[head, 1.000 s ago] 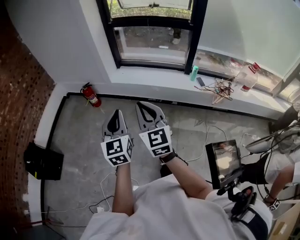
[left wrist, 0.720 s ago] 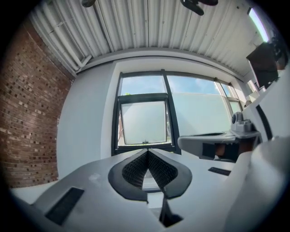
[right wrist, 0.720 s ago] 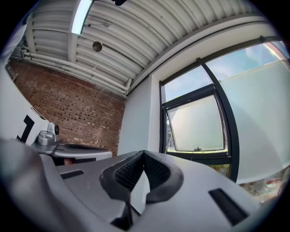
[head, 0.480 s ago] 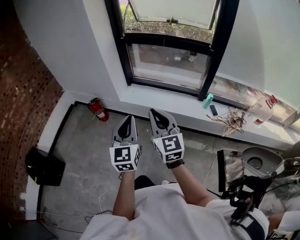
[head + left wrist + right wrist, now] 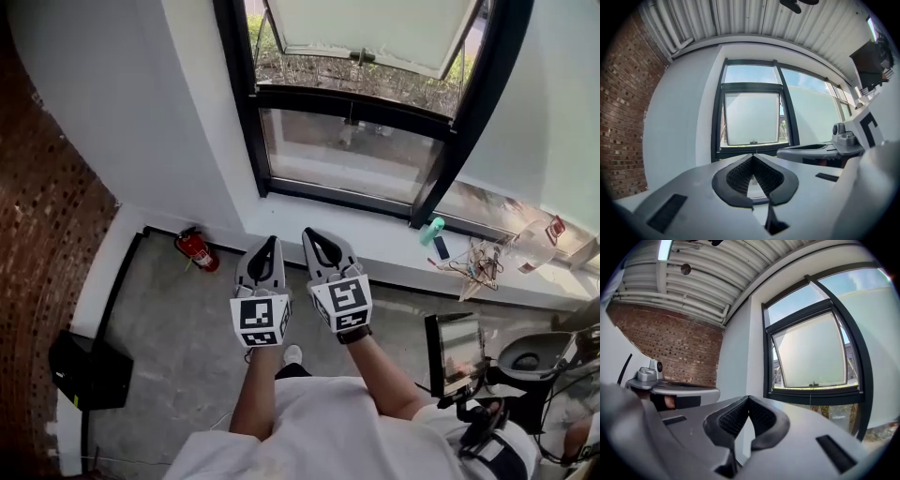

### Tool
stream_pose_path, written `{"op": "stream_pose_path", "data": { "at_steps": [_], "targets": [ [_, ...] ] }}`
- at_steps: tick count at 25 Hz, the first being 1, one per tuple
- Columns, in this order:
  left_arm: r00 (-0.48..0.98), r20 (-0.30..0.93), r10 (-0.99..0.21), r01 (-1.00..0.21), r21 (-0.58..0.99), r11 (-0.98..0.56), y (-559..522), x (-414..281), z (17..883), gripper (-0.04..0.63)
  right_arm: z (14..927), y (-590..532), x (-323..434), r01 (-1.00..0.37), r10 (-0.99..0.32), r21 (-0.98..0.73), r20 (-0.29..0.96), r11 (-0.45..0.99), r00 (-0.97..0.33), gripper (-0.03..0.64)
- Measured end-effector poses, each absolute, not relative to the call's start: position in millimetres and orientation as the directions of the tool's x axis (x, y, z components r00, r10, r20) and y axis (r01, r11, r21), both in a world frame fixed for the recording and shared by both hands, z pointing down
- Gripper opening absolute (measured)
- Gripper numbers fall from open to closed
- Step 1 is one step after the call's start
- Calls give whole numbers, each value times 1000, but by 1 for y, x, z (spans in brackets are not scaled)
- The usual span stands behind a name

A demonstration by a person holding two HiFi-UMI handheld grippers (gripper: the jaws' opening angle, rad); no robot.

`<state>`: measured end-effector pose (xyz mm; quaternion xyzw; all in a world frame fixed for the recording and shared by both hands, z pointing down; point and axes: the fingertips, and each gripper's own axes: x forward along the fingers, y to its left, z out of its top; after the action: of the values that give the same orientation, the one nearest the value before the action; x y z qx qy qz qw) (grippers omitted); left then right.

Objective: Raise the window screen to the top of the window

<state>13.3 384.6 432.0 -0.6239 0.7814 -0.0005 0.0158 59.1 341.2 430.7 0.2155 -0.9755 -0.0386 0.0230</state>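
The black-framed window (image 5: pixel 361 112) stands ahead above a white sill (image 5: pixel 309 225). Its frosted white screen (image 5: pixel 752 117) fills the middle section, with a small handle (image 5: pixel 753 141) on its lower edge and clear glass (image 5: pixel 356 155) below. The right gripper view shows the same screen (image 5: pixel 811 355) and its handle (image 5: pixel 813 384). My left gripper (image 5: pixel 266 246) and right gripper (image 5: pixel 315 234) are held side by side, level, short of the sill and well apart from the window. Both are shut and empty: the left gripper's (image 5: pixel 753 156) pads meet, and so do the right gripper's (image 5: pixel 748 398).
A red fire extinguisher (image 5: pixel 197 250) stands on the floor by the wall, left of the grippers. A black box (image 5: pixel 89 370) lies by the brick wall (image 5: pixel 47 234). On the sill to the right are a teal bottle (image 5: pixel 432 231), tangled cables (image 5: pixel 483 267) and a plastic bottle (image 5: pixel 530 248). A monitor (image 5: pixel 453 352) stands at right.
Both grippers and the person have moved toward the window, side by side. The window now looms larger and the sill is just ahead of the jaws. Both jaws stayed shut.
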Motion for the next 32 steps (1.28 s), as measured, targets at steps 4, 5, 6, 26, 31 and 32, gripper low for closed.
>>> {"op": "stream_pose_path", "data": {
  "at_steps": [4,5,6,26,31,32],
  "targets": [
    [-236,-79,-968,-971,43,234,358,-65,418,0,427,312,-3,-431,-435,95,34,898,-900,2],
    [-233,-101,-967,-972,51,229,356,-80,414,0,427,307,-13,-431,-436,100,33,897,-899,2],
    [-221,-116,-968,-975,50,217,351,-92,411,0,428,302,-20,-436,-441,106,32,894,-897,0],
    [41,-83,-996,-996,-82,-34,-23,-79,415,0,413,-47,-26,-589,-597,165,-3,791,-802,0],
    [63,-28,-998,-993,-102,-60,-91,-78,429,0,431,-128,-19,-631,-635,81,33,771,-772,0],
    [71,-13,-997,-992,-110,-69,-98,-80,434,0,440,-138,-19,-641,-644,63,51,765,-764,0]
  ]
}}
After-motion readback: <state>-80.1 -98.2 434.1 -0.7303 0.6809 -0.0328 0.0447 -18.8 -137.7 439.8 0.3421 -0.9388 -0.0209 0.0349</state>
